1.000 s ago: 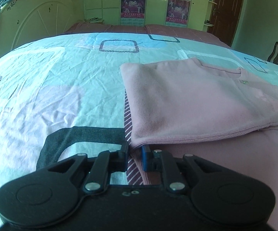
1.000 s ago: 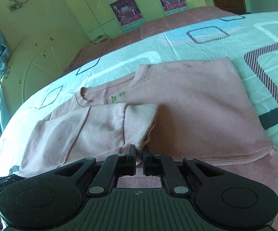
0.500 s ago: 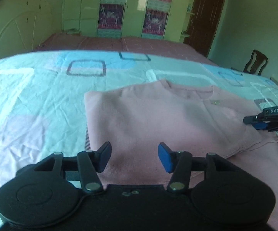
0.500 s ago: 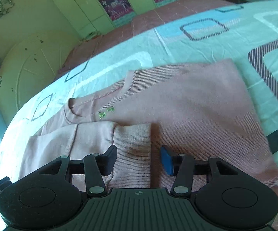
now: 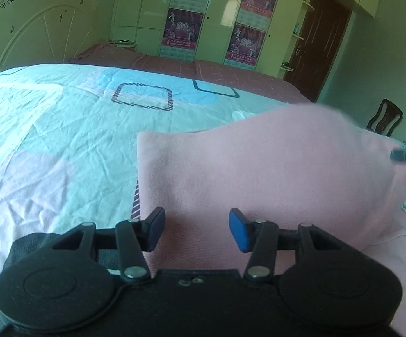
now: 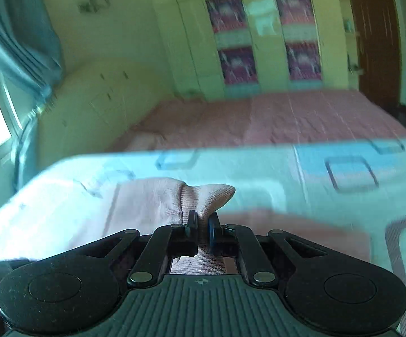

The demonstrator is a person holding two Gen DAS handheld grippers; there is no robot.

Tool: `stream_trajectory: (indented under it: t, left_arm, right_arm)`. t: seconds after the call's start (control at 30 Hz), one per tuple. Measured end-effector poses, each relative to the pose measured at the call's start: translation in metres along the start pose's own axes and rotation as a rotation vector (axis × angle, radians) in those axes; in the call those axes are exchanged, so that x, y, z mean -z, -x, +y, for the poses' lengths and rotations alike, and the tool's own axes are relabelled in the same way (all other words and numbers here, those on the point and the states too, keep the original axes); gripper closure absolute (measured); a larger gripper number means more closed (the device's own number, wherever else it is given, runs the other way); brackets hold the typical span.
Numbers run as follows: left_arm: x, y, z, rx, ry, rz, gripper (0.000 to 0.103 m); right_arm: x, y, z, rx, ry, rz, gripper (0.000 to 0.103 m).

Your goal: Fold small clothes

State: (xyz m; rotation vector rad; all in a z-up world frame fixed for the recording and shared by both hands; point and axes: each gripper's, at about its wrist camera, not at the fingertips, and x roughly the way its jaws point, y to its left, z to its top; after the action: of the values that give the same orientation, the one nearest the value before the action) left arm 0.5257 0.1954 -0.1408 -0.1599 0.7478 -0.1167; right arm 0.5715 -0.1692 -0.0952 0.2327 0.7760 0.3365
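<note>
A: Your left gripper (image 5: 196,228) sits low and level over the pink sweater (image 5: 273,174), fingers spread wide, nothing between them. The blue pad (image 5: 238,230) is at its two o'clock, the dark one at ten.

B: And the sweater itself?

A: It lies on the patterned bedsheet (image 5: 57,146), filling the left wrist view from twelve round to four o'clock. Its far edge at one o'clock is raised and blurred. At three o'clock a dark gripper tip pokes in at the garment's right corner.

B: Your right side?

A: Your right gripper (image 6: 202,224) is pinched tight on a bunch of the pink sweater (image 6: 203,196), cloth puffing out at twelve o'clock above the fingertips (image 6: 191,220). It points toward the wardrobe (image 6: 231,42), held above the bed, and that view is smeared.
</note>
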Motion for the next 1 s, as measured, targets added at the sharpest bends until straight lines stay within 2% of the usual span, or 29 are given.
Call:
stream_trajectory:
  t: [0.1, 0.2, 0.3, 0.37, 0.5, 0.53, 0.57, 0.6, 0.63, 0.73, 0.83, 0.9, 0.93, 0.97, 1.0]
  left_arm:
    - [0.001, 0.005, -0.004, -0.003, -0.016, -0.008, 0.054]
    - [-0.002, 0.005, -0.014, -0.002, -0.053, -0.019, 0.049]
    - [-0.005, -0.009, -0.024, -0.021, -0.101, 0.033, 0.049]
    - [-0.001, -0.026, -0.026, -0.058, -0.136, 0.104, 0.050]
    - [-0.001, -0.023, -0.023, -0.049, -0.134, 0.094, 0.049]
    - [-0.004, -0.021, -0.021, -0.041, -0.133, 0.080, 0.046]
    - [-0.008, -0.020, -0.021, -0.038, -0.142, 0.059, 0.037]
    - [-0.015, -0.023, -0.020, -0.043, -0.161, 0.040, 0.030]
    - [-0.023, -0.029, -0.020, -0.047, -0.180, 0.038, 0.030]
    - [-0.046, -0.059, -0.014, -0.043, -0.207, 0.078, 0.030]
    - [-0.060, -0.091, 0.003, -0.069, -0.213, 0.110, 0.029]
    - [-0.067, -0.096, 0.015, -0.097, -0.191, 0.111, 0.029]
    - [-0.071, -0.095, 0.019, -0.110, -0.170, 0.125, 0.032]
    - [-0.073, -0.088, 0.019, -0.084, -0.146, 0.113, 0.037]
    - [-0.074, -0.080, 0.014, -0.050, -0.135, 0.092, 0.037]
  right_arm:
    - [0.029, -0.021, -0.017, 0.030, -0.043, 0.083, 0.097]
    - [0.042, -0.025, -0.033, 0.042, -0.094, 0.100, 0.097]
    - [0.044, -0.024, -0.041, 0.049, -0.109, 0.109, 0.097]
    - [0.046, -0.028, -0.044, 0.057, -0.104, 0.123, 0.097]
    - [0.044, -0.025, -0.042, 0.084, -0.105, 0.119, 0.096]
    - [0.041, -0.021, -0.038, 0.120, -0.086, 0.090, 0.092]
    - [0.037, -0.017, -0.032, 0.161, -0.057, 0.040, 0.074]
    - [0.033, -0.015, -0.028, 0.174, -0.031, 0.007, 0.064]
    - [0.027, -0.018, -0.024, 0.163, -0.012, 0.003, 0.061]
    - [0.016, -0.045, -0.012, 0.098, 0.037, 0.074, 0.061]
    - [0.019, -0.079, -0.010, 0.211, 0.148, 0.160, 0.063]
    - [0.018, -0.079, -0.019, 0.221, 0.098, 0.146, 0.063]
    - [0.017, -0.076, -0.015, 0.250, 0.096, 0.134, 0.063]
    - [0.016, -0.074, -0.009, 0.262, 0.105, 0.116, 0.063]
    - [0.015, -0.070, 0.001, 0.243, 0.111, 0.081, 0.063]
